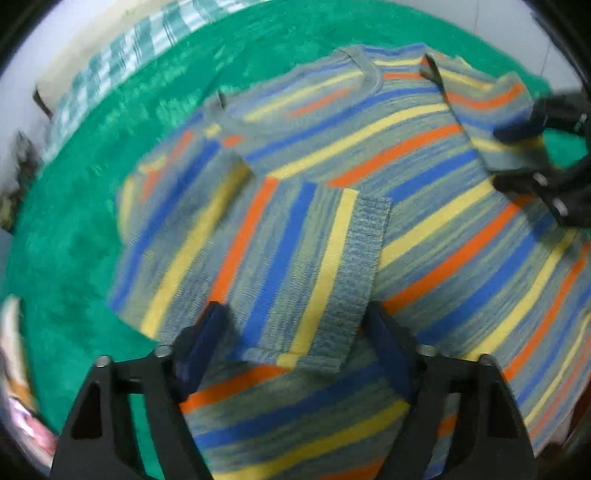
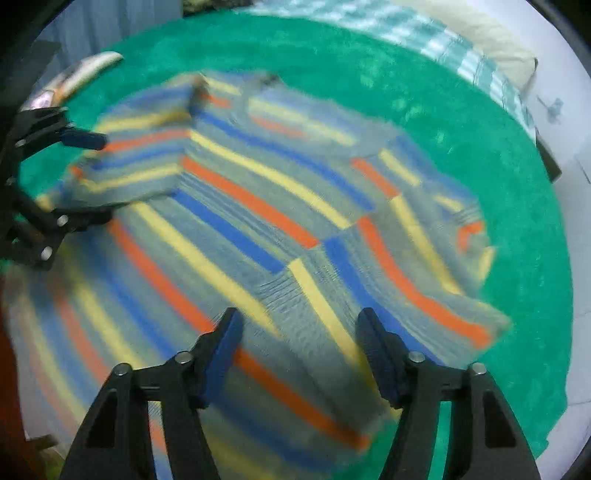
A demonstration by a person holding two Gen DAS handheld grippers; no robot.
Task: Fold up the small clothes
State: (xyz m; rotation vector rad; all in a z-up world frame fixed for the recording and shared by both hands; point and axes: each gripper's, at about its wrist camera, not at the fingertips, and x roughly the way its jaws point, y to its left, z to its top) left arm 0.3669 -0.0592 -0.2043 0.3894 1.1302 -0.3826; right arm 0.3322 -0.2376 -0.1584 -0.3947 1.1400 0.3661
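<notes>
A small sweater (image 1: 424, 192) (image 2: 221, 206) with blue, yellow and orange stripes lies spread on a green blanket (image 1: 92, 221) (image 2: 498, 184). One sleeve (image 1: 258, 251) is folded across the body, ending in a grey ribbed cuff (image 1: 365, 258). My left gripper (image 1: 295, 328) (image 2: 105, 180) hovers over that sleeve's lower edge, jaws wide apart, the cloth flat between them. The other sleeve (image 2: 406, 266) also lies over the body. My right gripper (image 2: 301, 328) (image 1: 498, 158) straddles its end with the jaws apart. Blur hides whether any pad touches cloth.
A teal and white checked cloth (image 1: 122, 55) (image 2: 461, 55) and a cream pillow (image 2: 491, 33) lie past the blanket's far edge. Pale bundled fabric (image 1: 18, 387) sits off the blanket near my left gripper. Bare green blanket rings the sweater on all sides.
</notes>
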